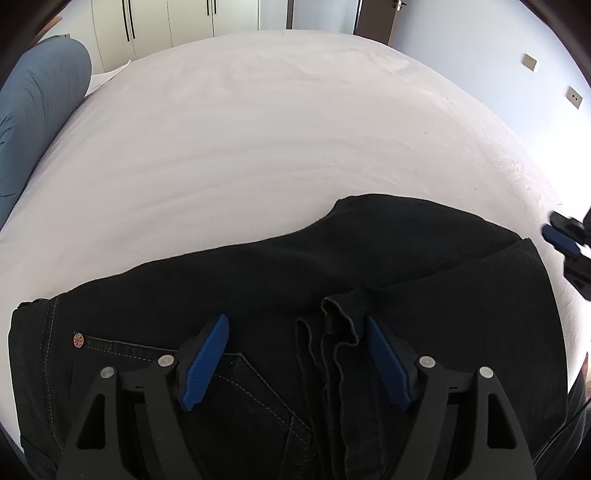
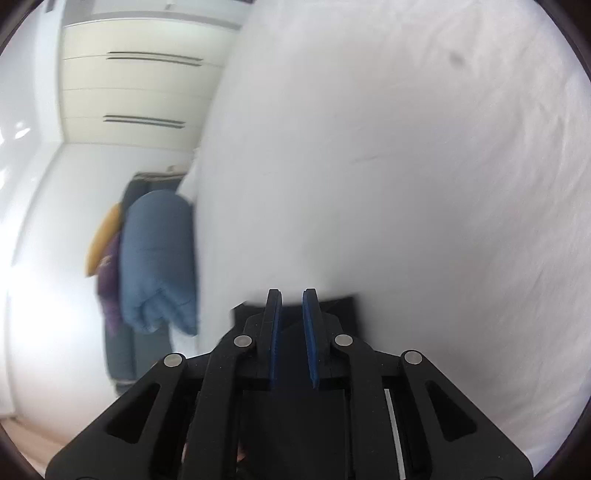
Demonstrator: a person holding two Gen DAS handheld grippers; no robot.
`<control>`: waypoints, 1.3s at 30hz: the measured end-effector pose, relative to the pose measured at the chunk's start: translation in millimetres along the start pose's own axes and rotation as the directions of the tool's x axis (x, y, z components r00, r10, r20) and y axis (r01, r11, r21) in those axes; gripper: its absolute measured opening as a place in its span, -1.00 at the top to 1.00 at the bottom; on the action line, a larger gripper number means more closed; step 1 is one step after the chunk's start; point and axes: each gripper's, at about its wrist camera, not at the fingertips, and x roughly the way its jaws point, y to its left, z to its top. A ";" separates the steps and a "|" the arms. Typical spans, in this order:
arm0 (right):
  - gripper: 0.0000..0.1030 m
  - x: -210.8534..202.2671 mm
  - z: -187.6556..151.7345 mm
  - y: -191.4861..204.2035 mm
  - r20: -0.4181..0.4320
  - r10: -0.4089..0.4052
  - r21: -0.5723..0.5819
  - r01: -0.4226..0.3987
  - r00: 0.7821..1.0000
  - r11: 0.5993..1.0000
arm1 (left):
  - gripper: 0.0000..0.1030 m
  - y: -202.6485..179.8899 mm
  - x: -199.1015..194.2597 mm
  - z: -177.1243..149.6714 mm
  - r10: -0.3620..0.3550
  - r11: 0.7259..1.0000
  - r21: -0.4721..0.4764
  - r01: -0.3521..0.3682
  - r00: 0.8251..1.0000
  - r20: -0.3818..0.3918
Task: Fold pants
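Note:
Black pants (image 1: 280,273) lie folded on the white bed (image 1: 258,129), with the waistband and a red rivet at the left and the leg hems bunched in the middle. My left gripper (image 1: 295,325) is open just above them, its blue pads on either side of the hems. My right gripper (image 2: 292,299) has its jaws nearly closed with a narrow gap and nothing between them. A dark strip of the pants (image 2: 343,306) shows behind its tips. The right gripper also appears at the right edge of the left wrist view (image 1: 569,240), off the pants' folded edge.
A blue pillow (image 1: 37,110) lies at the bed's left side, also in the right wrist view (image 2: 159,258). White wardrobe doors (image 1: 166,26) stand beyond the bed. A wall with sockets (image 1: 574,96) is on the right.

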 end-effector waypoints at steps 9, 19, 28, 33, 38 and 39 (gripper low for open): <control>0.75 70.1 -143.8 5.4 -0.425 -0.020 -0.135 -0.042 0.905 0.990 | -0.56 -4.6 1.3 -18.1 0.008 1.000 0.013 -0.008 1.000 -0.013; 0.68 -21.9 -147.1 22.7 -0.395 0.041 -0.213 -0.135 0.918 0.968 | -0.57 -1.8 5.5 -13.7 0.001 1.000 0.015 -0.001 1.000 0.000; 0.73 52.2 -74.0 -6.7 -0.288 -0.040 -0.065 0.022 0.957 0.998 | -0.59 -4.3 3.2 -17.4 0.007 1.000 0.002 -0.007 1.000 0.006; 0.72 49.9 -158.2 8.2 -0.518 -0.104 -0.176 0.013 0.849 0.984 | -0.62 -2.0 3.9 -20.8 -0.002 1.000 -0.008 0.003 1.000 0.028; 0.67 -0.5 -205.9 11.9 -0.548 -0.124 -0.222 -0.002 0.827 0.975 | -0.60 11.3 -24.7 -27.5 -0.034 0.997 -0.066 0.041 0.994 0.099; 0.67 -18.4 -195.1 16.7 -0.504 -0.067 -0.203 -0.043 0.861 0.978 | -0.60 17.8 -38.2 -30.4 -0.044 0.994 -0.095 0.057 0.990 0.137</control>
